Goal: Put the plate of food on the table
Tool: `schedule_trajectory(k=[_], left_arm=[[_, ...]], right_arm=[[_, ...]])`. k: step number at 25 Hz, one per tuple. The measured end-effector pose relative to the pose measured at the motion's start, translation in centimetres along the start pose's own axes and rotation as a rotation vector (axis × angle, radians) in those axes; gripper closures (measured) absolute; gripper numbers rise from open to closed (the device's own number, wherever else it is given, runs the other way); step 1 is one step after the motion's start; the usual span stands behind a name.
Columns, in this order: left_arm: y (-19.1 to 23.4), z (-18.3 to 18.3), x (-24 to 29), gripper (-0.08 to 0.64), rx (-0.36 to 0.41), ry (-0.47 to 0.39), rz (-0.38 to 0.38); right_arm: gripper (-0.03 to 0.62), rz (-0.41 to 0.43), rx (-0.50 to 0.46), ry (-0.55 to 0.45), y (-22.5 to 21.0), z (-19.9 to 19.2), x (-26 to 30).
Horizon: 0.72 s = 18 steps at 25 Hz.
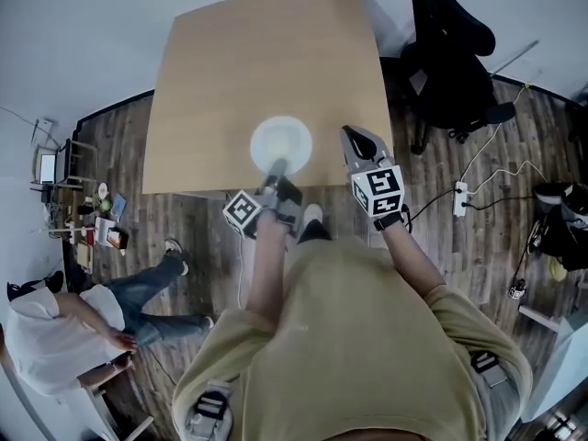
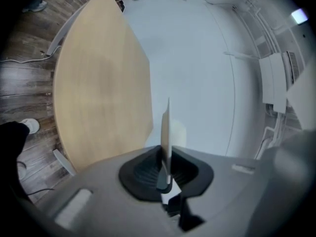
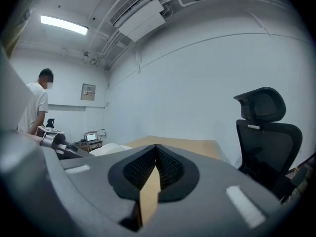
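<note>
Plate point(image 1: 281, 141) pinched at its rim, near edge of table point(image 1: 266, 53)

Entry 1. White round plate, over the light wooden table close to the edge nearest you. Whether it rests on the top or sits just above it cannot be told from these views.

Entry 2. Your left hand-held gripper point(image 1: 277, 169), clamped on the plate's near rim. In the left gripper view the plate point(image 2: 166, 127) shows edge-on as a thin pale line, with the dark pads of that hand-held gripper point(image 2: 165, 152) pressed on either side of it.

Entry 3. Your right hand-held gripper point(image 1: 352, 139), just beside the plate at its right and clear of it. Its jaws are pressed together at the tips point(image 3: 156, 147), with nothing between them.

Entry 4. Surroundings: black office chair point(image 1: 450, 53) beyond the table's right corner, white power strip point(image 1: 460, 197) on the wooden floor point(image 1: 441, 246), seated person point(image 1: 55, 329) at your lower left.
</note>
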<state>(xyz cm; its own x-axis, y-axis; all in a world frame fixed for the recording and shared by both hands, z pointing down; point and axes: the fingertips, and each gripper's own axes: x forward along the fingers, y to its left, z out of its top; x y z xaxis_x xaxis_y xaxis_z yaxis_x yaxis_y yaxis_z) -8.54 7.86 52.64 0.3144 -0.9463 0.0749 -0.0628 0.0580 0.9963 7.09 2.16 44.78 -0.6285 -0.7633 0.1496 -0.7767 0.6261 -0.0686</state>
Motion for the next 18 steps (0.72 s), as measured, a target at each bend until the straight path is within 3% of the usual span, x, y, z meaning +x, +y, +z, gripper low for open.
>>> schedule_trajectory(k=[10, 18], left_arm=[[0.9, 10.3, 6.1, 0.534, 0.010, 0.050, -0.054], [4.0, 12.6, 9.8, 0.532, -0.046, 0.092, -0.047]], right_arm=[[0.588, -0.025, 0.008, 0.054, 1.3, 0.6, 12.1], [0.588, -0.045, 0.036, 0.156, 0.8, -2.9, 14.1]])
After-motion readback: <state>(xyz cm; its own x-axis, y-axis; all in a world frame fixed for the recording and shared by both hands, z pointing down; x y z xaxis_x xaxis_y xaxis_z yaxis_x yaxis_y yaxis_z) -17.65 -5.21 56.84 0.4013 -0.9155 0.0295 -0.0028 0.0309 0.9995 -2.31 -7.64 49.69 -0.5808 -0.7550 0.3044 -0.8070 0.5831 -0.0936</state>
